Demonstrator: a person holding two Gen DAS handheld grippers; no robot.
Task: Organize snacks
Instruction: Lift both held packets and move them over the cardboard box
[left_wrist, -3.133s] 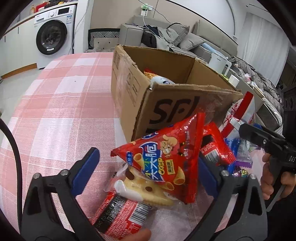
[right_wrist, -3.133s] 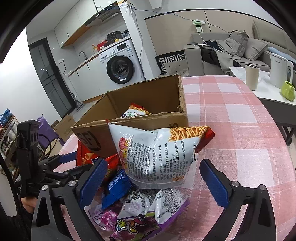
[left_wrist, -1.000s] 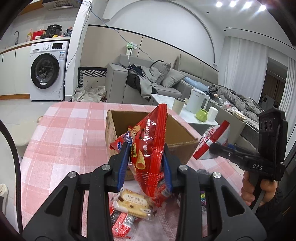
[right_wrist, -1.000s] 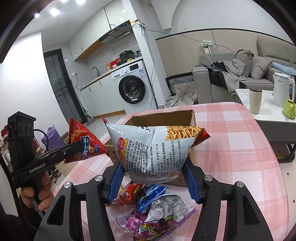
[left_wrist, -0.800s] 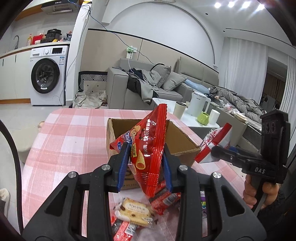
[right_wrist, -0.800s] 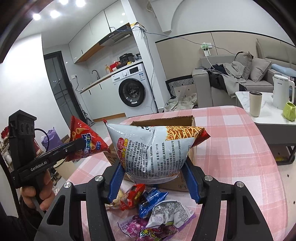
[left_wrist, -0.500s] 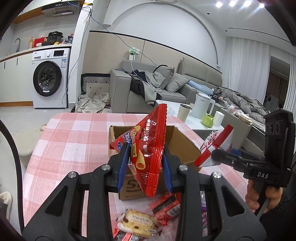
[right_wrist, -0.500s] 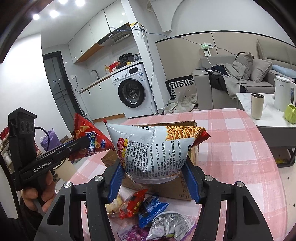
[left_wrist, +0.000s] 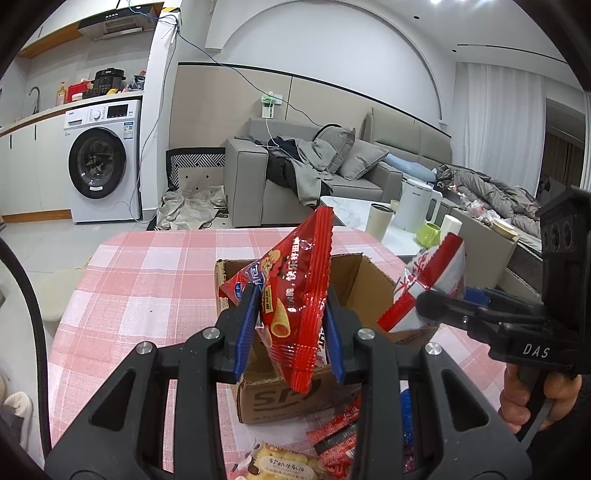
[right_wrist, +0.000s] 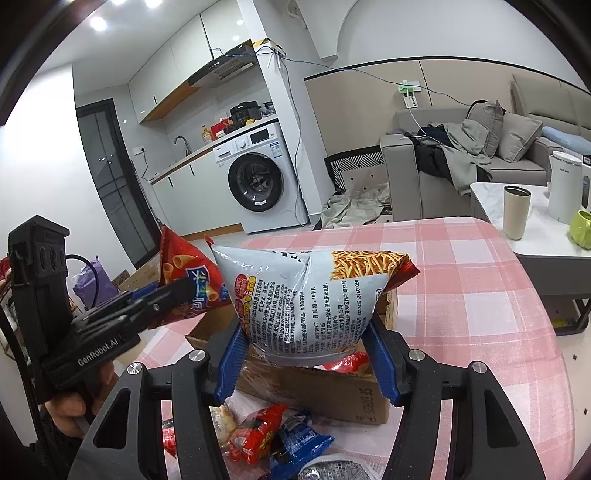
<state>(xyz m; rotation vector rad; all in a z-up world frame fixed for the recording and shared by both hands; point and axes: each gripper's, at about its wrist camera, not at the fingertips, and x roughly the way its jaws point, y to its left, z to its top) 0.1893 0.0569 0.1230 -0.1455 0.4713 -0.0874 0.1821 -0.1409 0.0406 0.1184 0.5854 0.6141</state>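
Observation:
My left gripper (left_wrist: 290, 332) is shut on a red corn-cone snack bag (left_wrist: 295, 295) and holds it up over the near side of an open cardboard box (left_wrist: 280, 398). My right gripper (right_wrist: 306, 354) is shut on a pale grey fries snack bag (right_wrist: 306, 299), held above the same box (right_wrist: 314, 391). The right gripper and its bag (left_wrist: 432, 288) show at the right of the left wrist view. The left gripper and red bag (right_wrist: 192, 280) show at the left of the right wrist view.
Loose snack packs lie on the pink checked tablecloth (left_wrist: 140, 280) in front of the box: a biscuit pack (left_wrist: 284, 461), red packs (right_wrist: 255, 432) and a blue pack (right_wrist: 299, 446). A side table with a cup (right_wrist: 517, 212) stands to the right.
Both grippers have closed on their bags and lifted them off the pile. Since then they have risen and moved toward the box.

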